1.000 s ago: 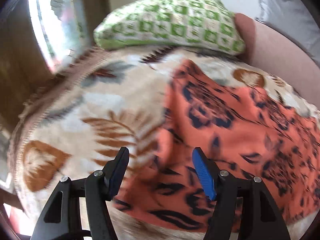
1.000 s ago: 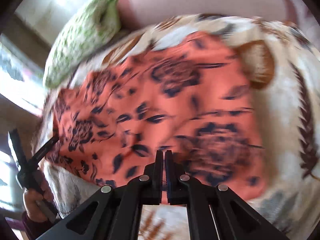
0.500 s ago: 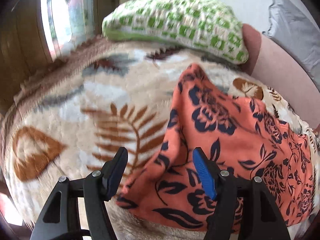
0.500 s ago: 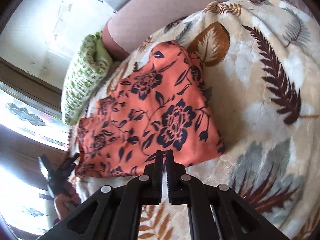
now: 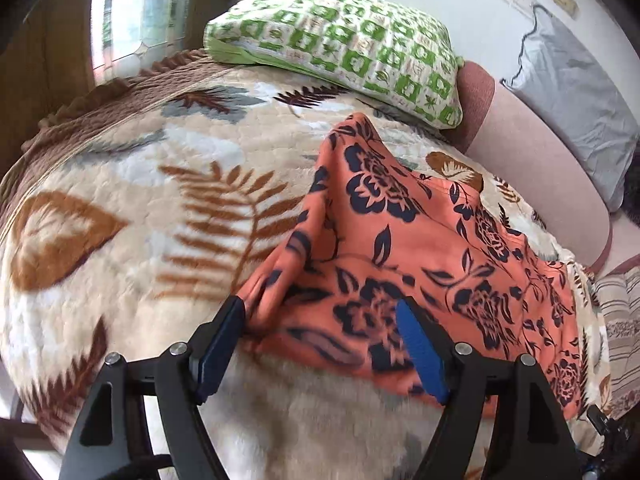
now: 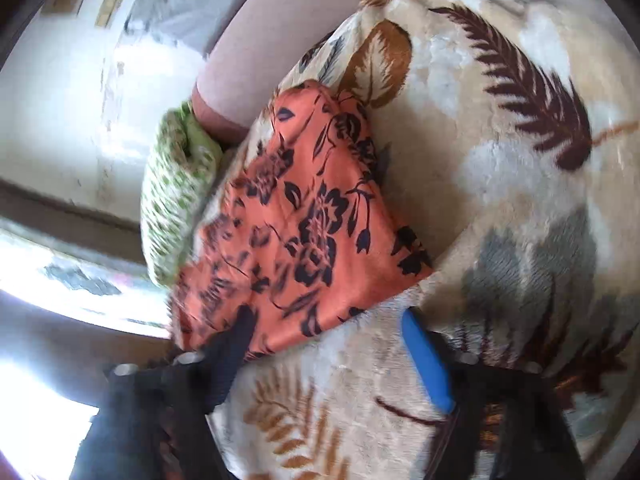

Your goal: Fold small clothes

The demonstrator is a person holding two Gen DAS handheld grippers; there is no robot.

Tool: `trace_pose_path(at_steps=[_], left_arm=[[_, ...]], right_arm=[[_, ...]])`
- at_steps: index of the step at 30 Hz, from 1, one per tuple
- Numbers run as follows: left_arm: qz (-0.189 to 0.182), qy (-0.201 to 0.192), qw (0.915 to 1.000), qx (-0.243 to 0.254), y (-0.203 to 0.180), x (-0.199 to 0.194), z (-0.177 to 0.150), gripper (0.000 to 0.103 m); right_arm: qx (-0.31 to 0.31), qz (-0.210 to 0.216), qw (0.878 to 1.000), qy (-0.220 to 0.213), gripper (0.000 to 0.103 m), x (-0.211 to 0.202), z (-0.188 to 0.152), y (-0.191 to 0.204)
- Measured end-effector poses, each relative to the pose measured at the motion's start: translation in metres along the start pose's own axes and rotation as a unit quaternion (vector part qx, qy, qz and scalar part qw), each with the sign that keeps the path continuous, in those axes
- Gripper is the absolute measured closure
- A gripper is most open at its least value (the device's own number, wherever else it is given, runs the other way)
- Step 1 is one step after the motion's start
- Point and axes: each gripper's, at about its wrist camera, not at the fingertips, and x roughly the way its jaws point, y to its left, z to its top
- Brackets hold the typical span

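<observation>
An orange garment [image 5: 420, 240] with a dark floral print lies flat on a cream leaf-patterned blanket [image 5: 160, 208]. My left gripper [image 5: 320, 316] hangs just over its near left corner. Its jaws are opening, the corner fabric lies between them, and the left pad touches the raised fold. In the right wrist view the garment [image 6: 304, 220] stretches away to the upper left. My right gripper [image 6: 328, 320] sits at its near edge with the jaws opening. The edge lies between the fingers and is not pinched.
A green checked pillow [image 5: 340, 52] lies at the blanket's far end, also in the right wrist view as the pillow [image 6: 176, 200]. A pink bolster [image 5: 540, 168] and a grey cushion [image 5: 572, 80] line the far right. A bright window [image 5: 132, 12] is at the left.
My right gripper went from shut to wide open and dropped toward the garment's near edge while rolling. My left gripper slid in over the garment's corner and spread a little wider.
</observation>
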Motion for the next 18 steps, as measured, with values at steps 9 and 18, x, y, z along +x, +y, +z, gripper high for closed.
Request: trace_pose_path(at_steps=[9,18], left_arm=[[-0.038,0.043,0.9980,-0.025,0.006,0.005,-0.020,0.024],[-0.091,0.065,0.9889,-0.098,0.014,0.044,0.004,0.045]], right_arm=[[0.033,0.018,0.999,0.011,0.037,0.008,0.002,-0.008],[0.048,0.038,0.998,0.010,0.039,0.023,0.003,-0.004]])
